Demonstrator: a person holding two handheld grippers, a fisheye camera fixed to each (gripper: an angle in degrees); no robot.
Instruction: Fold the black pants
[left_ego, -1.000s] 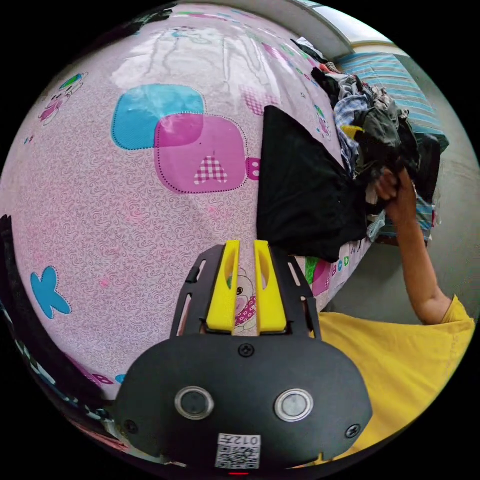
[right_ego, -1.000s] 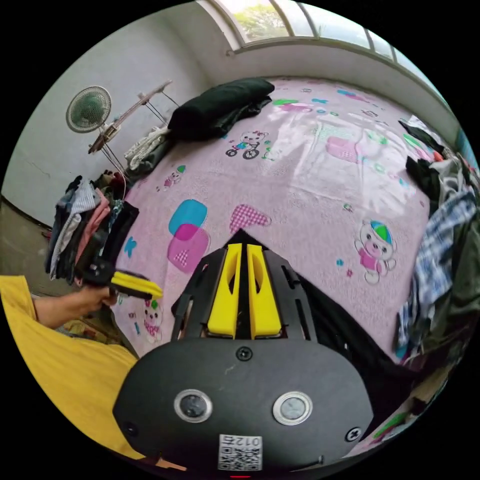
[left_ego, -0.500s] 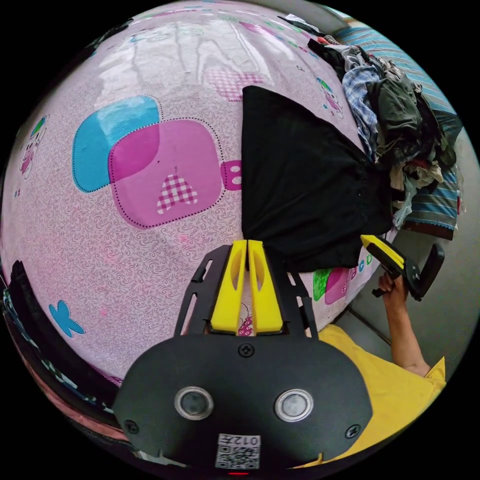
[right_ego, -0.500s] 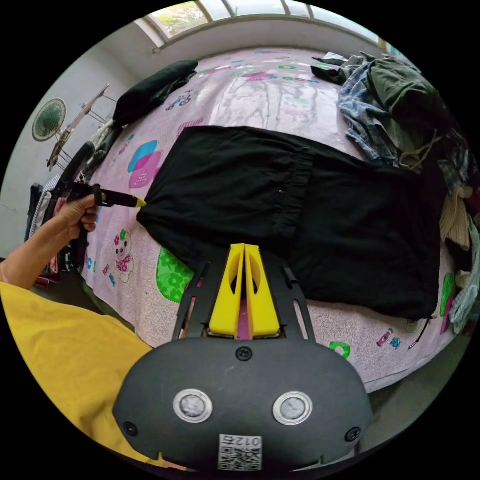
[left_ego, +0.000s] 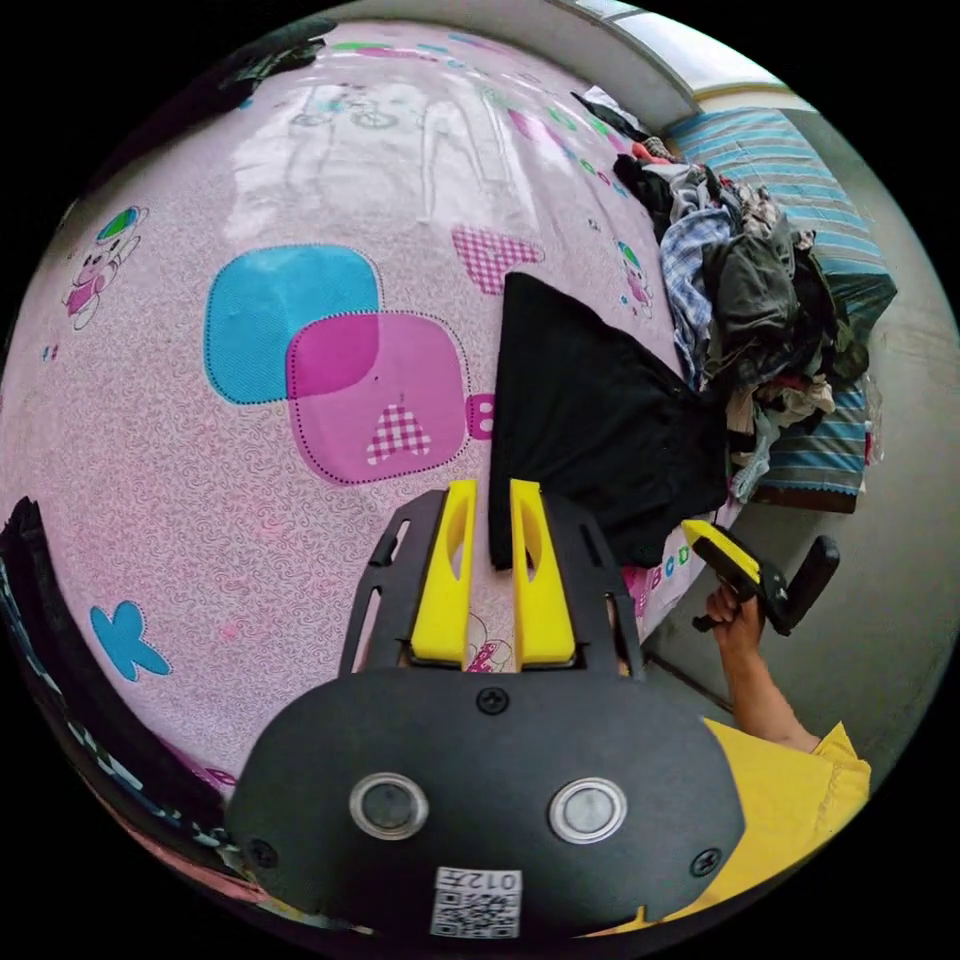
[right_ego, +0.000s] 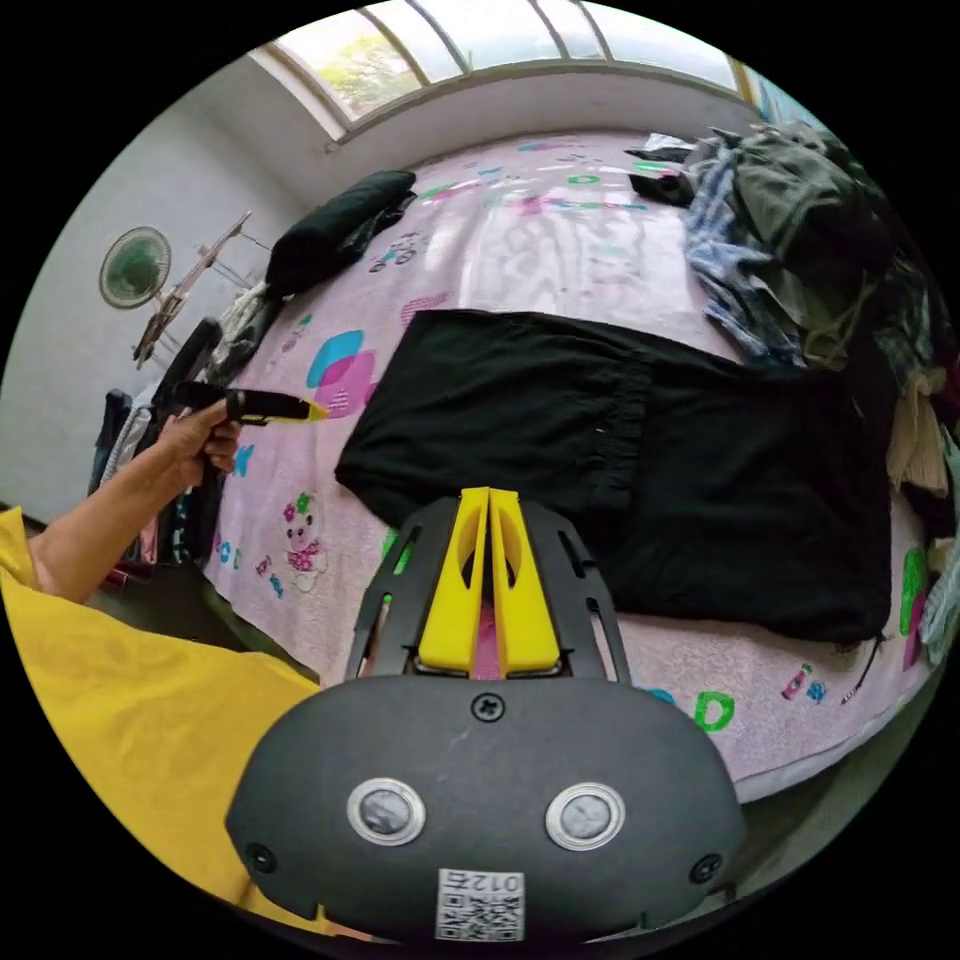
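Black pants (right_ego: 640, 460) lie flat on the pink patterned bed sheet (right_ego: 560, 230), close to the bed's near edge, the one I stand at. Their long axis runs along that edge rather than across the bed. In the right gripper view one end sits toward my left tool (right_ego: 300, 408), and the other end reaches toward the heap of loose clothes (right_ego: 810, 230) piled at the far right side of the bed. A gathered seam crosses the pants about halfway along, and the half toward the heap looks wider than the other; I cannot tell which end is the waist. In the left gripper view the same pants (left_ego: 590, 430) show as a dark wedge, one corner lying just past my left tool (left_ego: 492, 500), whose yellow jaws stand a small way apart with nothing gripped between them, the dark edge of the fabric showing in the gap beyond them. My right tool (right_ego: 488, 505) hovers over the near edge of the bed, its jaws almost together at the tips and holding nothing; from the left gripper view it (left_ego: 720, 550) sits off the bed's near corner, just beside the pants but apart from them. A dark folded bundle (right_ego: 335, 225) rests at the bed's far left corner under the window (right_ego: 470, 40), well apart from the pants.
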